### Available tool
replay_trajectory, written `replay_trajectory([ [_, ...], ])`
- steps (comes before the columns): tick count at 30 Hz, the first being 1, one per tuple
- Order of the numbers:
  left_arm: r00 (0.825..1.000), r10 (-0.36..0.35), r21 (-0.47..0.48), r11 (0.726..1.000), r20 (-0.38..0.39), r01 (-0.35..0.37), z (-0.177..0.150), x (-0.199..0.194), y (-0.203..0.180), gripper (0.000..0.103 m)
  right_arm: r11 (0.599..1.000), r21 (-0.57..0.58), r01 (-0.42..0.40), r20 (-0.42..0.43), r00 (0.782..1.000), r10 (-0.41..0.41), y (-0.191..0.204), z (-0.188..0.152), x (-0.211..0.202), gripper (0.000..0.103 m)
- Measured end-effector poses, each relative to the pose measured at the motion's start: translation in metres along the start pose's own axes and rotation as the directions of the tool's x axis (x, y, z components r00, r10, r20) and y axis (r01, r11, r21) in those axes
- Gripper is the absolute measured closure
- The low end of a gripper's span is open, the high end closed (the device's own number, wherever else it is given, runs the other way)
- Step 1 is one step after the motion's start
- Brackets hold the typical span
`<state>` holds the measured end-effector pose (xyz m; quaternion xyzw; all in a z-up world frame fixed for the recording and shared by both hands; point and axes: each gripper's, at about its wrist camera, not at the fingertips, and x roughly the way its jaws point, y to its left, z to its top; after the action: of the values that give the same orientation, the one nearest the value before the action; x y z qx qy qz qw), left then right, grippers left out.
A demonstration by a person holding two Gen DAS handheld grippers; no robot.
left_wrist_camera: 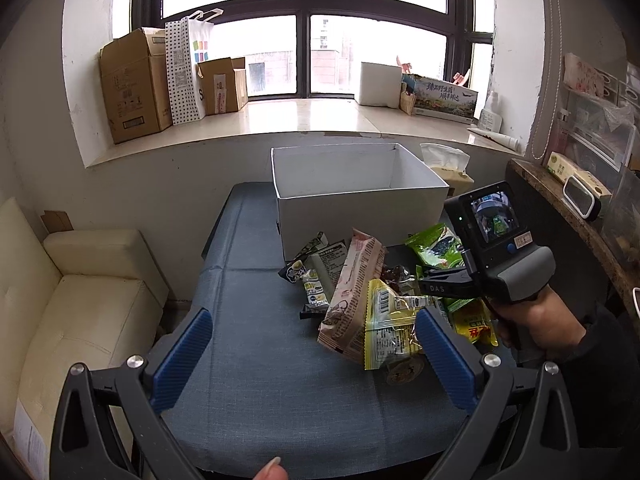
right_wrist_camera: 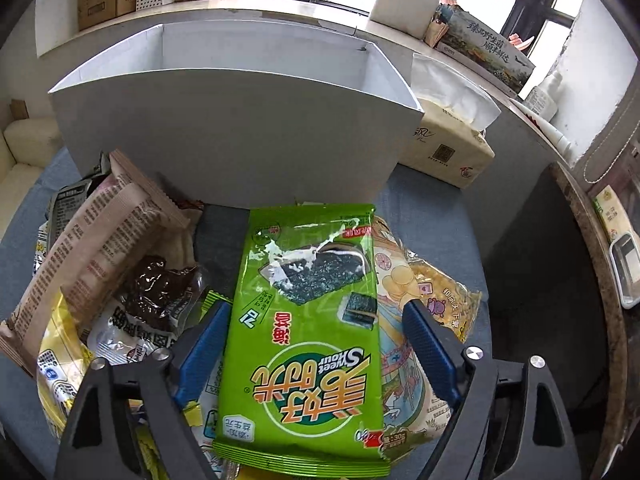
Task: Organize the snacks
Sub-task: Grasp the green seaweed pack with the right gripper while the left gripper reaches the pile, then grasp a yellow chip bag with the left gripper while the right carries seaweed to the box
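Note:
A pile of snack packets (left_wrist_camera: 372, 300) lies on the blue-grey table (left_wrist_camera: 260, 360) in front of an open white box (left_wrist_camera: 360, 200). My left gripper (left_wrist_camera: 314, 344) is open and empty, above the table just left of the pile. My right gripper (right_wrist_camera: 316, 336) is open, its fingers on either side of a green seaweed packet (right_wrist_camera: 304, 320); I cannot tell whether they touch it. The packet lies on top of the pile, before the white box (right_wrist_camera: 232, 132). A long brown packet (right_wrist_camera: 92, 240) and a dark-filled clear packet (right_wrist_camera: 156, 292) lie to its left. The right gripper's body (left_wrist_camera: 492, 248) shows in the left wrist view.
A tissue box (right_wrist_camera: 448, 148) stands right of the white box. A cream sofa (left_wrist_camera: 80, 300) is left of the table. Cardboard boxes (left_wrist_camera: 132, 84) and a paper bag stand on the window sill. A dark counter (left_wrist_camera: 560, 200) with items runs along the right.

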<state>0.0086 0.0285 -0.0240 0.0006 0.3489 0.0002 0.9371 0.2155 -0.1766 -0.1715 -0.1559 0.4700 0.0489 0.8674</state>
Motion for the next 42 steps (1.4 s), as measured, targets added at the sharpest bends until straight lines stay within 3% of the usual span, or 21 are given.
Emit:
replay_trajectory([
  [1, 1.0, 0.002, 0.002, 1.0, 0.005, -0.002, 0.0, 0.001, 0.0, 0.0, 1.0, -0.001, 0.008, 0.002, 1.0, -0.008, 0.0, 0.0, -0.001, 0.034],
  [10, 1.0, -0.009, 0.034, 0.999, -0.002, 0.009, -0.001, 0.004, -0.013, 0.0, 0.993, 0.085, -0.082, 0.07, 0.995, 0.076, -0.019, -0.004, -0.027, 0.034],
  [17, 0.994, -0.103, 0.036, 0.994, -0.038, 0.105, -0.004, 0.026, -0.023, 0.0, 0.975, 0.163, -0.152, 0.248, 0.963, 0.109, -0.047, -0.015, -0.096, 0.034],
  [22, 0.984, -0.152, 0.094, 0.982, -0.096, 0.161, -0.012, 0.055, -0.049, 0.0, 0.96, 0.209, -0.185, 0.328, 0.938, 0.109, -0.069, -0.035, -0.143, 0.034],
  [27, 0.975, -0.147, 0.135, 0.976, -0.168, 0.171, -0.019, 0.101, -0.086, 0.0, 0.952, 0.259, -0.163, 0.362, 0.93, 0.06, -0.084, -0.061, -0.167, 0.034],
  [32, 0.958, -0.069, 0.154, 0.981, -0.277, 0.116, -0.026, 0.154, -0.103, 0.0, 0.949, 0.263, -0.175, 0.358, 0.931, 0.073, -0.084, -0.08, -0.173, 0.034],
  [35, 0.963, -0.039, 0.164, 0.983, -0.267, 0.086, -0.029, 0.166, -0.107, 0.0, 0.947, 0.264, -0.183, 0.349, 0.934, 0.083, -0.084, -0.086, -0.171, 0.034],
  [36, 0.962, -0.048, 0.166, 0.982, -0.267, 0.095, -0.03, 0.165, -0.108, 0.004, 0.947, 0.259, -0.189, 0.349, 0.933, 0.091, -0.083, -0.087, -0.171, 0.034],
  [38, 0.959, -0.06, 0.171, 0.979, -0.278, 0.11, -0.031, 0.163, -0.109, 0.028, 0.945, 0.264, -0.191, 0.343, 0.935, 0.094, -0.082, -0.089, -0.169, 0.034],
  [42, 0.959, -0.053, 0.181, 0.978, -0.278, 0.106, -0.031, 0.153, -0.11, 0.036, 0.948, 0.249, -0.198, 0.347, 0.932, 0.103, -0.077, -0.091, -0.169, 0.034],
])
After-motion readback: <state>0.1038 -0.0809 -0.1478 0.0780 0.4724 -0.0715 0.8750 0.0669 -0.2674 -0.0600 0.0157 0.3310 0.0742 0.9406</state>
